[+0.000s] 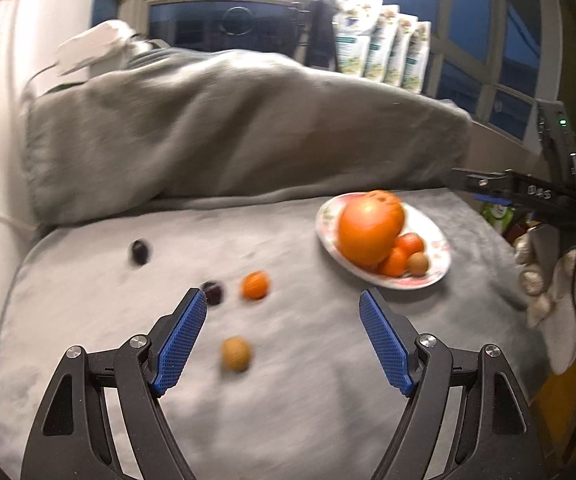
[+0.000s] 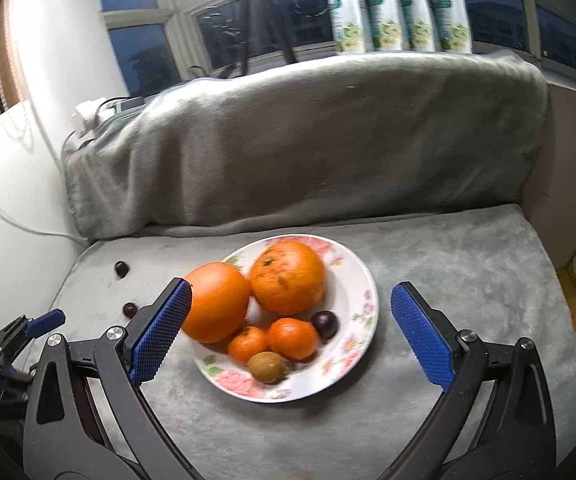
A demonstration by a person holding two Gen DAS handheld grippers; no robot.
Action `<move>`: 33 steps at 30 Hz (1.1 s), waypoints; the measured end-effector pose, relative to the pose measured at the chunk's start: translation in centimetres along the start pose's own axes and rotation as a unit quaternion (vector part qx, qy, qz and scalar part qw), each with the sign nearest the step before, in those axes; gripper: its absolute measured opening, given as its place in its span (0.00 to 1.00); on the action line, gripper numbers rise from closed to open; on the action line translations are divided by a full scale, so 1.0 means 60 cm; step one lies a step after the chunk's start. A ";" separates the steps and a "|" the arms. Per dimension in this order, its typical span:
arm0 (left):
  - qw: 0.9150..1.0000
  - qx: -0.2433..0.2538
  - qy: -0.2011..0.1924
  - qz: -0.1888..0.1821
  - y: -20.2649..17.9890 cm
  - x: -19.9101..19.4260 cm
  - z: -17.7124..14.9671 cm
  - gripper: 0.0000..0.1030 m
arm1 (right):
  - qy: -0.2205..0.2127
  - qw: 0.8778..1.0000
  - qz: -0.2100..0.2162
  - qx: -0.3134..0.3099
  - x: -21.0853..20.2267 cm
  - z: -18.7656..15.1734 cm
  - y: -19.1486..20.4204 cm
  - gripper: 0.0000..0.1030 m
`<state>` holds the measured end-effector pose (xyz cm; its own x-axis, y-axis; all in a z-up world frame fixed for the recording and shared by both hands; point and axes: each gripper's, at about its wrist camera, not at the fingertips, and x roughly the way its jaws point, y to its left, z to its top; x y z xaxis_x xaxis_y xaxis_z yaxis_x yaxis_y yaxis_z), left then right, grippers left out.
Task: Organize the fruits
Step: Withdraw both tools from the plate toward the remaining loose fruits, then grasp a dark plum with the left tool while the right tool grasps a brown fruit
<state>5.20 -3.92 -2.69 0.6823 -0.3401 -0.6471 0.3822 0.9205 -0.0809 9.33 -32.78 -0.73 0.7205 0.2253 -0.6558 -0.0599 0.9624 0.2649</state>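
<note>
Both tongs gape empty, the right gripper (image 2: 288,312) over the flowered plate (image 2: 361,280) of oranges, the left gripper (image 1: 284,336) above a brown fruit (image 1: 236,354) on the grey blanket (image 1: 307,400).

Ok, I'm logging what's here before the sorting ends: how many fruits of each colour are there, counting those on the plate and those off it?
Large orange fruits: 2
Small orange fruits: 3
Brown fruits: 2
Dark fruits: 3
Total: 10

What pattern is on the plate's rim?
Pink flowers with green leaves on the white plate; clearest in the right wrist view.
</note>
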 end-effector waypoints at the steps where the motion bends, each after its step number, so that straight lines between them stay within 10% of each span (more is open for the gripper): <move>1: 1.000 -0.006 0.002 0.007 0.013 -0.004 -0.006 0.77 | -0.001 1.000 0.004 -0.003 0.000 0.000 0.006 0.99; 21: 0.998 -0.053 0.028 -0.004 0.095 -0.005 -0.053 0.58 | 0.036 0.987 0.113 -0.107 0.040 -0.004 0.184 0.93; 33: 0.997 -0.064 0.038 -0.027 0.147 0.032 -0.016 0.37 | 0.104 0.971 0.144 -0.157 0.115 -0.055 0.251 0.55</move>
<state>9.26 3.73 -5.37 0.6113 -0.3783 -0.6951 0.3311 0.9200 -0.2096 11.12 -16.20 -3.60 0.4886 0.4871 -0.7238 -0.4706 0.8458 0.2515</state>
